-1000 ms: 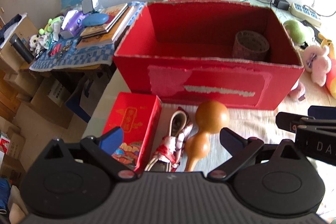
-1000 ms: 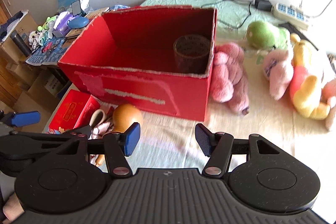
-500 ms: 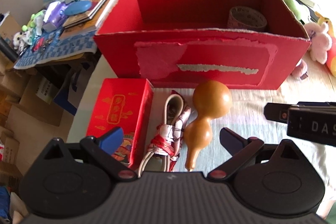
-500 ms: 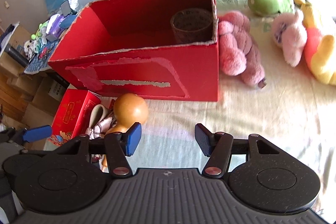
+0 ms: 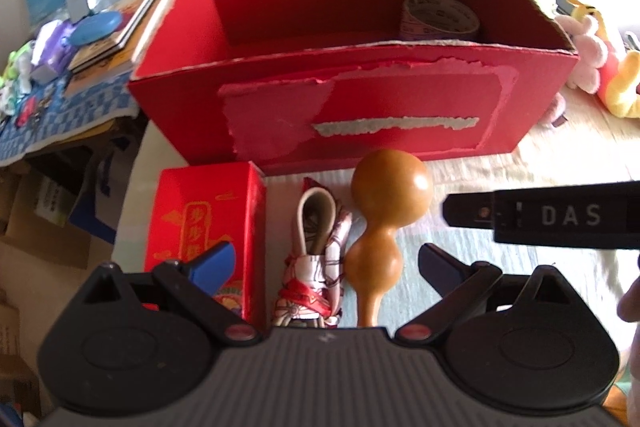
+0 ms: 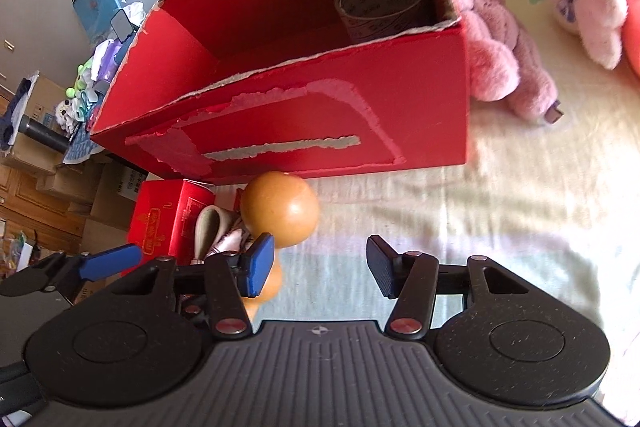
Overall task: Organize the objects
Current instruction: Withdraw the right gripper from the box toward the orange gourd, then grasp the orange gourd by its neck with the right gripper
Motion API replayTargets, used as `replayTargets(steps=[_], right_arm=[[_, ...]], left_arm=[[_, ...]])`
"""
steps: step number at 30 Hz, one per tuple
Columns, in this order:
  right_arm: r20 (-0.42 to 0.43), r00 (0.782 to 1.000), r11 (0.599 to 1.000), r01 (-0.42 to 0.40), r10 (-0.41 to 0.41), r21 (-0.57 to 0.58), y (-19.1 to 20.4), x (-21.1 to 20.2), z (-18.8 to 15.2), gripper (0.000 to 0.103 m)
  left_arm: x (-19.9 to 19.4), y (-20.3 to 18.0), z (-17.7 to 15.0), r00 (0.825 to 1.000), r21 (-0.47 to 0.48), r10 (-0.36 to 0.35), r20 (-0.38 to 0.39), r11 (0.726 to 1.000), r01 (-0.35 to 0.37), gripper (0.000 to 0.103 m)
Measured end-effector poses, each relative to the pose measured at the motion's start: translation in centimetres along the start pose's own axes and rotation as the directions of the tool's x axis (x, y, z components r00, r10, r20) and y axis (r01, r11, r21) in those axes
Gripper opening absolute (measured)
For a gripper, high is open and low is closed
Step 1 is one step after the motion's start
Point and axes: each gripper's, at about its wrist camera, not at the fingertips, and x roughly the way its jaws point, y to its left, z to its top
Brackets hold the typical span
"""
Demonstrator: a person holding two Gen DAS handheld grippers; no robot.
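A large open red cardboard box (image 5: 360, 115) with a torn paper label on its near wall is set on a pale cloth-covered bed (image 6: 500, 195), and a roll of printed brown tape (image 5: 440, 17) is seen standing inside it, at its far right corner. Just in front of the box, three things are laid side by side: a small red printed carton (image 5: 204, 223) at the left, a folded bundle of pink-and-red patterned fabric with a cream strap (image 5: 318, 259) in the middle, and a smooth tan hourglass-shaped gourd (image 5: 384, 219) at the right, its bulb toward the box. The left claw (image 5: 326, 263) is held wide open above the bundle and the gourd's neck, nothing being gripped. The right claw (image 6: 320, 269) is closing, its blue left pad just beside the gourd; only bare cloth is seen between its pads. Pink, green and yellow plush toys (image 6: 504, 47) are scattered to the right of the box.
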Motion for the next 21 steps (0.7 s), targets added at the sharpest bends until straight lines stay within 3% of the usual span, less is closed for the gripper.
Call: replayTargets(steps=[7, 13, 21], right_arm=[[-0.022, 0.999, 0.999, -0.035, 0.036, 0.036, 0.2, 1.1, 0.0, 0.054], [-0.042, 0.998, 0.999, -0.040, 0.041, 0.035, 0.8, 2.2, 0.2, 0.050], [-0.067, 0.996, 0.998, -0.053, 0.056, 0.043, 0.8, 3.2, 0.4, 0.049]], left_arm=[[-0.7, 1.0, -0.5, 0.988, 0.045, -0.144, 0.051, 0.989, 0.142, 0.093], [-0.8, 1.8, -0.4, 0.960, 0.060, -0.272, 0.061, 0.961, 0.269, 0.092], [-0.2, 1.6, -0.5, 0.935, 0.113, -0.354, 0.039, 0.931, 0.347, 0.089]])
